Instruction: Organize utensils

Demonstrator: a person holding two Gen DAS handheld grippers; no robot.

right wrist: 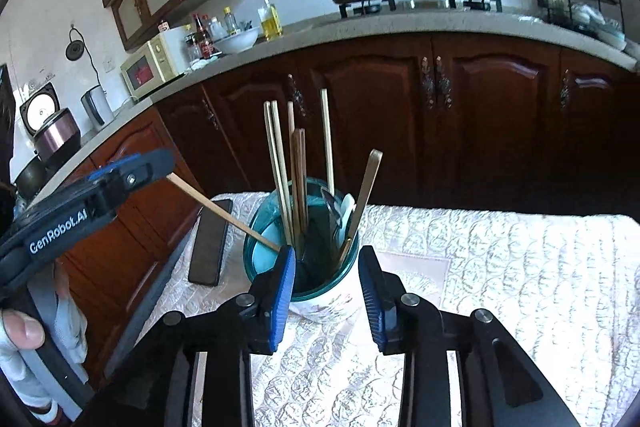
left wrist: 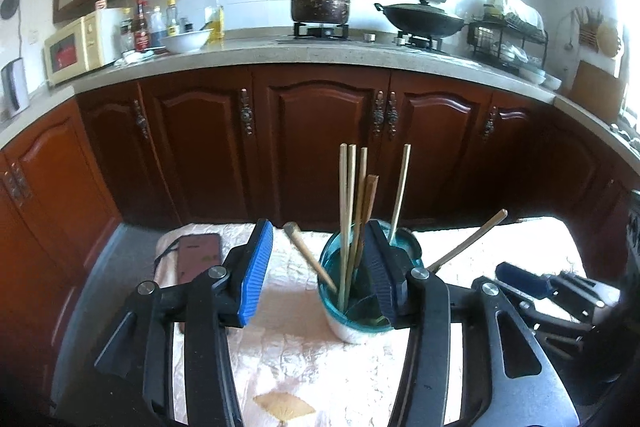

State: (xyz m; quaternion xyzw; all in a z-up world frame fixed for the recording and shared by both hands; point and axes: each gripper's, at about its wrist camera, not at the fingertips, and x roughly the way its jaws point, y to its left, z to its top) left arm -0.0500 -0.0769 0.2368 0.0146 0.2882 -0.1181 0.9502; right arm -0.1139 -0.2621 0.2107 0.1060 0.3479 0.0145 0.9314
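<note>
A teal-rimmed utensil cup (left wrist: 362, 323) (right wrist: 316, 291) stands on the white quilted cloth (left wrist: 304, 367) (right wrist: 500, 267). Several chopsticks (left wrist: 346, 211) (right wrist: 278, 167) and a wooden handle (right wrist: 366, 191) stand in it; a white spoon (right wrist: 346, 209) leans inside. My left gripper (left wrist: 318, 275) is open, its right finger at the cup's rim, the left finger beside it. My right gripper (right wrist: 326, 291) is open just in front of the cup; it also shows in the left wrist view (left wrist: 532, 283). Two wooden sticks (left wrist: 310, 253) (left wrist: 468, 241) lean out of the cup. The left gripper's body (right wrist: 80, 211) shows at left.
A dark phone (left wrist: 198, 257) (right wrist: 210, 243) lies on the cloth left of the cup. Brown cabinets (left wrist: 320, 139) and a counter with a microwave (left wrist: 76, 45), bowl (left wrist: 186, 41), pot (left wrist: 320, 5) and wok (left wrist: 420, 17) stand behind.
</note>
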